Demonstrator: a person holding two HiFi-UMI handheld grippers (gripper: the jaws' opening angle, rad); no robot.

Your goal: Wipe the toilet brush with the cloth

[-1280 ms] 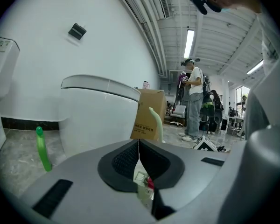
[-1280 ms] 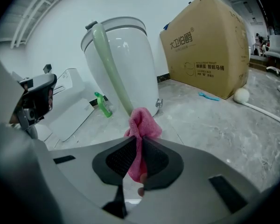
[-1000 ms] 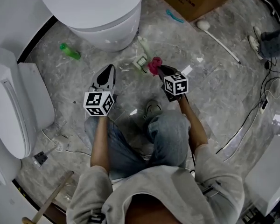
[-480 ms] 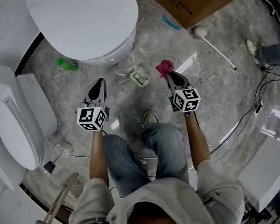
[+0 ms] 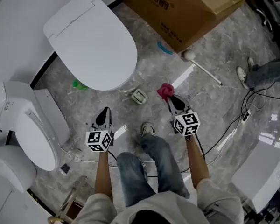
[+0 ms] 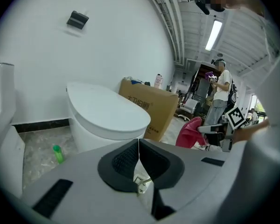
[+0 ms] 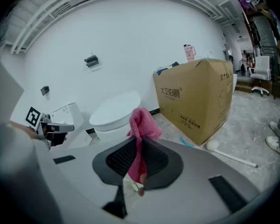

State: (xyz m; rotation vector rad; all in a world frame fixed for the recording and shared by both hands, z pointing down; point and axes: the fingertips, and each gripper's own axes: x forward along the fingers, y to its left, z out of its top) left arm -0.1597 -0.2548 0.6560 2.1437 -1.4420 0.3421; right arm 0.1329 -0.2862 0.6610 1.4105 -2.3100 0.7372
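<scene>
The white toilet brush (image 5: 203, 68) lies on the grey floor beside the cardboard box, its head (image 7: 211, 145) nearest the box. My right gripper (image 5: 171, 97) is shut on a pink cloth (image 5: 165, 91), which sticks up from between the jaws (image 7: 142, 122). The cloth hangs well short of the brush and touches nothing. My left gripper (image 5: 106, 111) is shut with nothing in it (image 6: 138, 146), and it points at the toilet. The cloth (image 6: 190, 132) also shows at the right of the left gripper view.
A white toilet (image 5: 91, 43) with its lid down stands ahead on the left, a second toilet (image 5: 23, 120) further left. The big cardboard box (image 5: 182, 8) is at the back. A green bottle (image 5: 80, 84), a small white-green item (image 5: 139, 96), cables (image 5: 233, 125) and a bystander's shoe (image 5: 242, 75) lie around.
The head view has risen and pulled back, so more of the toilet and box shows. Both grippers sit lower in the view. The right one still holds the cloth.
</scene>
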